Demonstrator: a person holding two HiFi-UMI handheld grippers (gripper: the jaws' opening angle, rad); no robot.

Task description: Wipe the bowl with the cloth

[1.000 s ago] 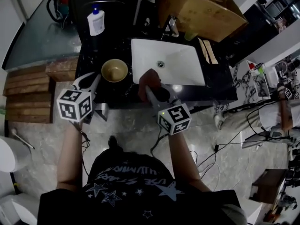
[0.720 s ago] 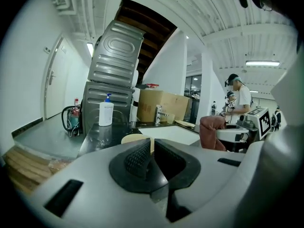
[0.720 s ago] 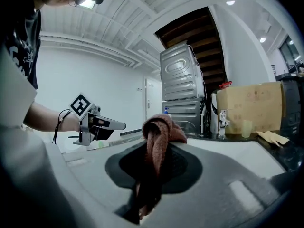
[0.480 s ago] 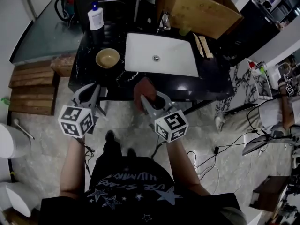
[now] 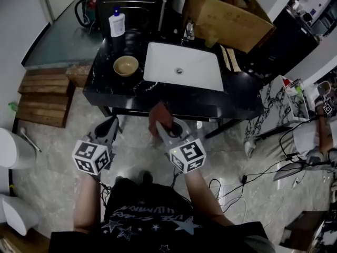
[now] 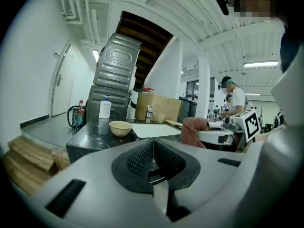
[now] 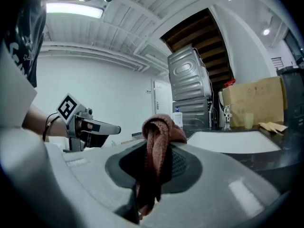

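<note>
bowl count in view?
1. The tan bowl sits on the black counter, left of the white sink and just in front of the pump bottle. None in the sink; the cardboard box behind could hide more.

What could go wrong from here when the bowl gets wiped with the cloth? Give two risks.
1. The cloth is pinched in the right tongs only by a bunched fold, most of it hanging loose; it might slip out under wiping pressure.
2. The bowl stands unheld on the black counter, and the left tongs are shut and well short of it; it could skid toward the sink or the bottle behind it.
</note>
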